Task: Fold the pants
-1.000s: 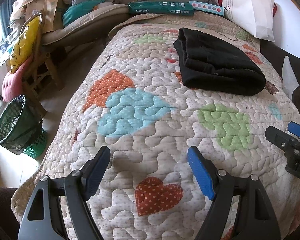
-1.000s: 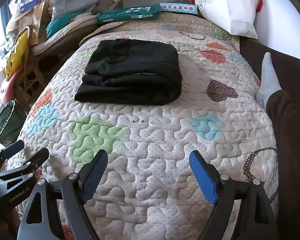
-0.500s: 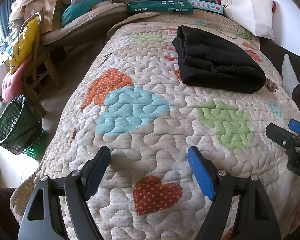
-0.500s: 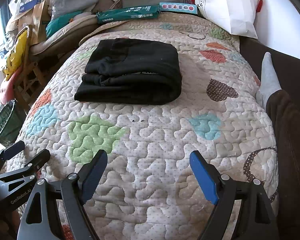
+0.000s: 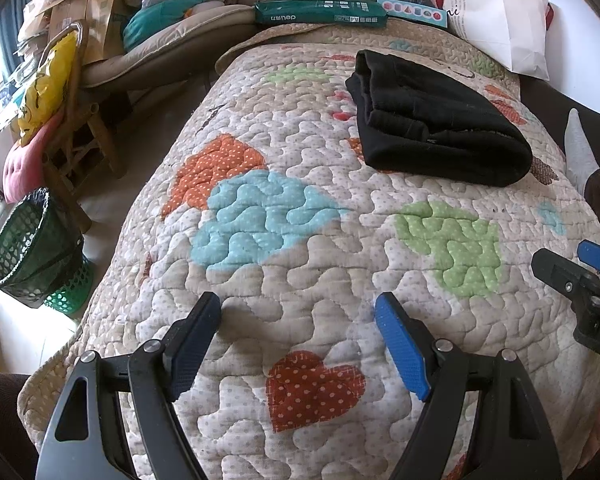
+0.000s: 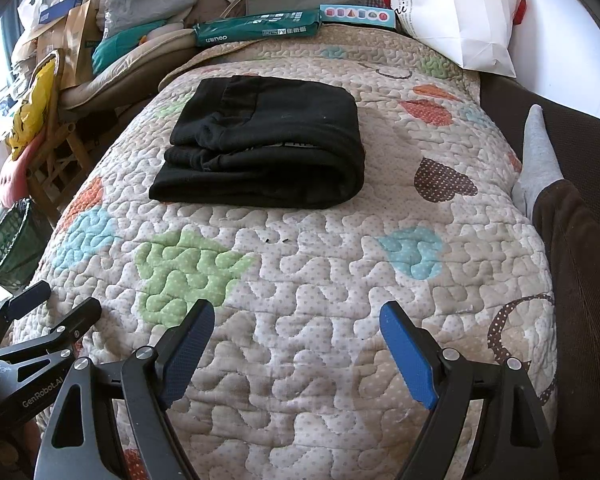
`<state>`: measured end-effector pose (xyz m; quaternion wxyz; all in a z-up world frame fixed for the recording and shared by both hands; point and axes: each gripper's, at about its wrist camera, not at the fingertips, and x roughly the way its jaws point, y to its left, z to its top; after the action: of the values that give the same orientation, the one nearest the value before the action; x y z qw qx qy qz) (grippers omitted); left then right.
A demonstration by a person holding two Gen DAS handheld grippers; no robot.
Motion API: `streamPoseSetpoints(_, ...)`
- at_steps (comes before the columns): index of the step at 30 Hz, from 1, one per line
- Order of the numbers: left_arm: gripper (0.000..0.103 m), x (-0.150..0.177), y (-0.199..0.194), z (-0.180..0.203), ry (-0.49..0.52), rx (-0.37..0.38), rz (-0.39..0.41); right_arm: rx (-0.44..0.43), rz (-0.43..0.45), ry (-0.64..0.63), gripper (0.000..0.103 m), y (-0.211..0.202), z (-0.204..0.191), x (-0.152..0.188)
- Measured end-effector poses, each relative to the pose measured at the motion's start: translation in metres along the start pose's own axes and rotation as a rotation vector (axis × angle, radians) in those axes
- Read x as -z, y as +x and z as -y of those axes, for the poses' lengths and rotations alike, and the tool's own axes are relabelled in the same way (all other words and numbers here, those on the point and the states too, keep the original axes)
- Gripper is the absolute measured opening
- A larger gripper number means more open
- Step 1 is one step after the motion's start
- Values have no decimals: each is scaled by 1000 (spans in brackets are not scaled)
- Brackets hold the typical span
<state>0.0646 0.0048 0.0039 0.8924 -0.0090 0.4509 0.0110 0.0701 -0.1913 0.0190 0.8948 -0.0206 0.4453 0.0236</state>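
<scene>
light: we see bright daylight from the left — window glare at the far left edge | shadows: soft on the quilt (image 5: 300, 216), under the pants (image 6: 260, 152) | focus: sharp centre | distortion: strong fisheye bend, dark vignette corners — both views

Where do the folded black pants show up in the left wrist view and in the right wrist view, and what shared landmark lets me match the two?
Left wrist view: the folded black pants lie upper right on the quilt, well beyond the open left gripper.
Right wrist view: the pants lie upper centre, straight ahead of the open right gripper.
Shared landmark: the green paper ream at the quilt's far end.
</scene>
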Motion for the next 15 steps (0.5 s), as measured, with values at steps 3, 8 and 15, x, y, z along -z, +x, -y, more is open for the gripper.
streamPoseSetpoints(3, 79, 0, 0, 0, -1, -1, 1, 0, 0, 1, 89, 0, 0, 0)
streamPoseSetpoints(8, 79, 1, -1, 1, 9, -14, 12, -2, -4, -1, 89, 0, -1, 1)
streamPoseSetpoints(15, 80, 1, 1, 0, 6, -30, 11, -4, -16, -11, 89, 6, 1, 2)
